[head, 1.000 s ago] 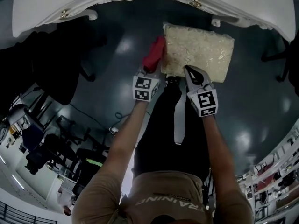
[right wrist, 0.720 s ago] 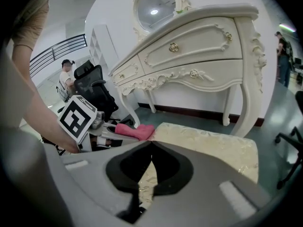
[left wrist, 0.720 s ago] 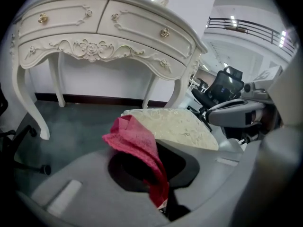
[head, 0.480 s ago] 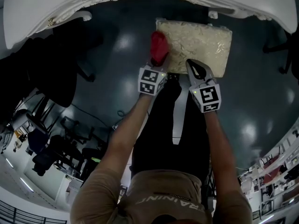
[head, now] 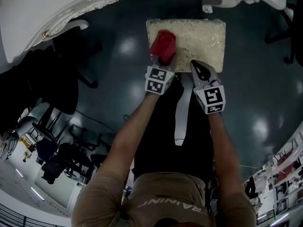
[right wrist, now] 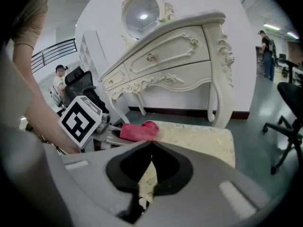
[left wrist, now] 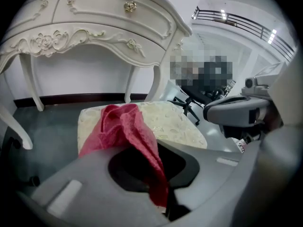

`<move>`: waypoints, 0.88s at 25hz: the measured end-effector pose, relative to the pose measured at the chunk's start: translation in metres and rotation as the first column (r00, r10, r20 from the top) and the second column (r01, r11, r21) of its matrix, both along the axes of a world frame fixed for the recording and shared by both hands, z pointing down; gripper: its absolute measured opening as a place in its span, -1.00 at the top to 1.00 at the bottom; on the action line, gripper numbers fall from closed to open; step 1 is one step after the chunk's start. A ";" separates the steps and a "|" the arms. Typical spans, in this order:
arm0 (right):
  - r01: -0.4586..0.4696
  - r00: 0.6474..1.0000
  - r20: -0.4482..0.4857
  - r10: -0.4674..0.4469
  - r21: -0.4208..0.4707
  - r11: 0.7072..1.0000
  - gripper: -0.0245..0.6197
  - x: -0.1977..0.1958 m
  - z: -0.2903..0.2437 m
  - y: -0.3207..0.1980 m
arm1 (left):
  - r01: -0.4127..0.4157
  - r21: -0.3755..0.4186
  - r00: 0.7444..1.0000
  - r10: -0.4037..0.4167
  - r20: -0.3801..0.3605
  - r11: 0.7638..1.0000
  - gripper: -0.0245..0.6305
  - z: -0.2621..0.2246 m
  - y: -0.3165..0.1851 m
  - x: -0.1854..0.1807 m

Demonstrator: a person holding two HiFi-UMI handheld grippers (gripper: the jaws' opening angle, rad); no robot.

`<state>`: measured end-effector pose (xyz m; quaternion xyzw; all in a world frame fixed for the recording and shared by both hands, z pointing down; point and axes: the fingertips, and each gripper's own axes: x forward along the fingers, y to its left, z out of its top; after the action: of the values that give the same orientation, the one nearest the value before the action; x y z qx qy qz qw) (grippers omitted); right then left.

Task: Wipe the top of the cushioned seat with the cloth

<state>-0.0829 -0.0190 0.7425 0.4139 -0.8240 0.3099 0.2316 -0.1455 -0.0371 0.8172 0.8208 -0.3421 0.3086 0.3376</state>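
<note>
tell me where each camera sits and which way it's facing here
Head view: on the person's head, looking steeply down at the cushioned seat on the floor; both forearms, the left gripper and the right gripper show.
Left gripper view: rides the left gripper, looking along its jaws, shut on the cloth, towards the white table; the right gripper shows at right.
Right gripper view: rides the right gripper, looking over its shut jaws towards the table; the left gripper's marker cube shows at left.
Shared: all three show seat and cloth.

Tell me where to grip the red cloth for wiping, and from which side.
Pinch the crumpled red cloth at its bunched near end, from the front of the cream cushioned seat, as the left gripper does: loose folds drape forward.
</note>
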 end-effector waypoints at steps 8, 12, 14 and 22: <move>-0.005 1.000 0.011 0.005 0.000 1.000 0.92 0.032 -0.001 0.010 | -0.050 -0.015 0.999 0.050 0.004 0.999 0.81 0.004 0.012 0.051; -0.029 0.999 0.021 0.029 -0.002 1.000 0.92 0.059 -0.001 0.012 | -0.066 -0.001 0.998 0.066 0.007 0.998 0.81 0.000 0.011 0.081; -0.040 0.999 0.025 0.040 -0.005 0.999 0.92 0.075 -0.001 0.014 | -0.075 -0.007 0.997 0.075 0.012 0.997 0.81 0.002 0.012 0.097; -0.101 0.994 0.032 0.102 -0.012 0.995 0.92 0.158 0.000 0.021 | -0.117 -0.029 0.993 0.118 0.031 0.993 0.81 0.010 0.020 0.176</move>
<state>0.0749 0.0021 0.7429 0.4489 -0.8039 0.3323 0.2045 0.0310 -0.0169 0.8274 0.8296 -0.2945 0.3462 0.3244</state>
